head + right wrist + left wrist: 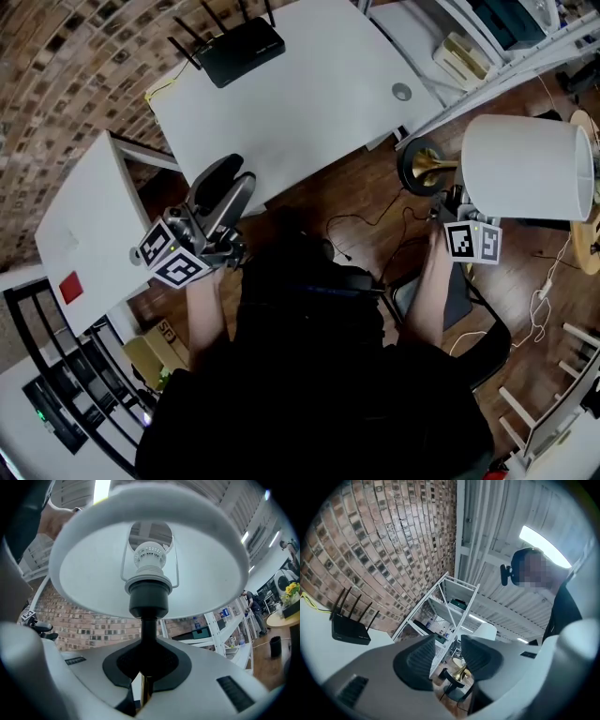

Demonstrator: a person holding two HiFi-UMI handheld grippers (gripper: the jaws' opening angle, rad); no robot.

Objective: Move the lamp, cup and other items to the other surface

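Note:
My right gripper [451,201] is shut on the thin stem of a lamp and holds it off the floor, tilted on its side in the head view. The lamp has a white drum shade [527,167], a brass stem and a round black base [416,165]. In the right gripper view the shade [150,559] and its black socket [148,598] fill the frame just beyond my jaws [143,667]. My left gripper [225,180] stands open and empty over the white table's near edge; between its pads [446,656] the far lamp base shows.
A black router [231,42] with antennas sits on the large white table [309,94], along with a small grey disc [401,91]. A second white surface [89,225] with a red square [70,288] is at the left. Metal shelving stands at the upper right; cables lie on the wooden floor.

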